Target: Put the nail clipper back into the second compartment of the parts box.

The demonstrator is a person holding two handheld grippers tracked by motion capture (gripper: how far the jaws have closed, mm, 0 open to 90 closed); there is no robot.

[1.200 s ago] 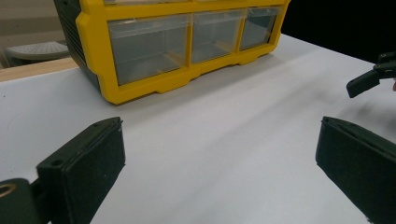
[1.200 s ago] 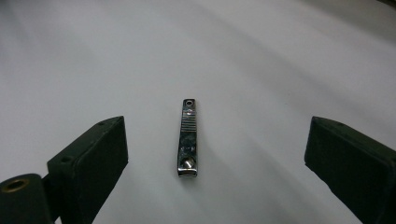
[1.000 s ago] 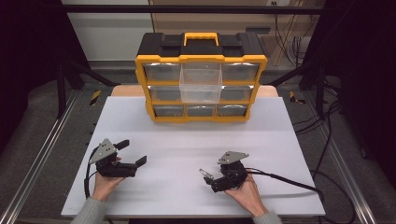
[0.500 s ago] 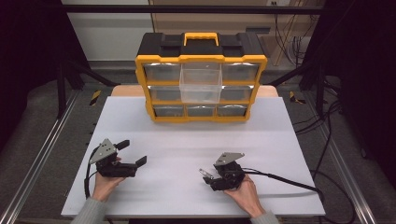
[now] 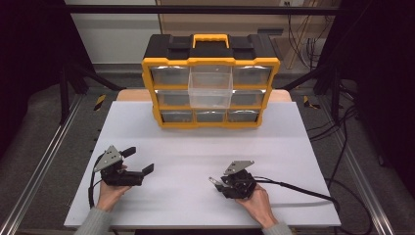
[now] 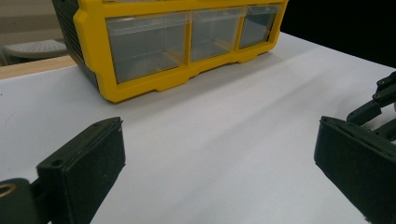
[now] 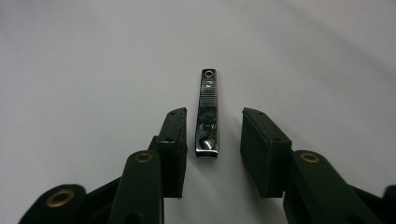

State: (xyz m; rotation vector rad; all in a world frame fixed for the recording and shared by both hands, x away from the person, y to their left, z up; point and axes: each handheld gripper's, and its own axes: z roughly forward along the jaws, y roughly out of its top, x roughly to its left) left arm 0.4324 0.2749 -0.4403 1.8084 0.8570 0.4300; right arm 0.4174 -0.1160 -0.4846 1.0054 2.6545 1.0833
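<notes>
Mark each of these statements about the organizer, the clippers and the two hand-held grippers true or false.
1. The nail clipper lies on the white table between the right hand-held gripper's open jaws. True.
2. The left hand-held gripper is clamped on a drawer. False: it is open, holding nothing.
3. One clear drawer of the yellow organizer is pulled out. True.
4. The organizer lies toppled on its back. False: it stands upright at the table's far edge.

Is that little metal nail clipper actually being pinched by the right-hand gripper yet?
Apart. In the right gripper view the nail clipper lies on the white table between the right gripper's open jaws, with bare table showing on both sides.
</notes>
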